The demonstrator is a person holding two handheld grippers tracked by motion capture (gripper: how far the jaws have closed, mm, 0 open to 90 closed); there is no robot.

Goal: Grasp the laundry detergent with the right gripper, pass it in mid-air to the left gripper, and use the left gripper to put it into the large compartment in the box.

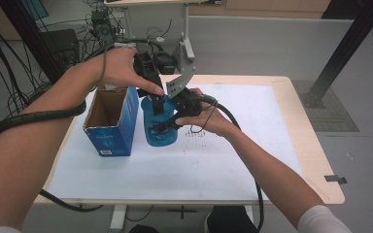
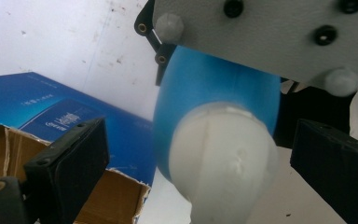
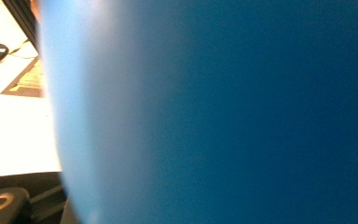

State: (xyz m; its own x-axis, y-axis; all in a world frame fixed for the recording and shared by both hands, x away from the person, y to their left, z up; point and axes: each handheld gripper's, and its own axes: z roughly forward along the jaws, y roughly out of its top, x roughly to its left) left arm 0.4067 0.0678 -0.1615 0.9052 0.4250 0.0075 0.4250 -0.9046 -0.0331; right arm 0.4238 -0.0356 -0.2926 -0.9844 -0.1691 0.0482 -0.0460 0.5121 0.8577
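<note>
A blue bottle [image 1: 158,135] stands on the white-covered table [image 1: 252,160], beside an open blue cardboard box [image 1: 110,138]. My right gripper [image 1: 167,124] comes in from the right and is shut on the bottle's body, which sits very close to its camera [image 3: 214,112]. My left gripper [image 1: 158,103] hangs over the bottle's top. In the left gripper view it [image 2: 200,144] is open, with one jaw on either side of the bottle's white cap [image 2: 223,154] and not touching it. The right gripper's grey plate [image 2: 270,32] is just beyond the bottle.
The box [image 2: 51,116] is open at the top, showing its brown inside, and stands just left of the bottle. A strip of black tape [image 1: 336,179] lies at the table's right edge. Cables and equipment [image 1: 102,24] lie on the floor behind the table.
</note>
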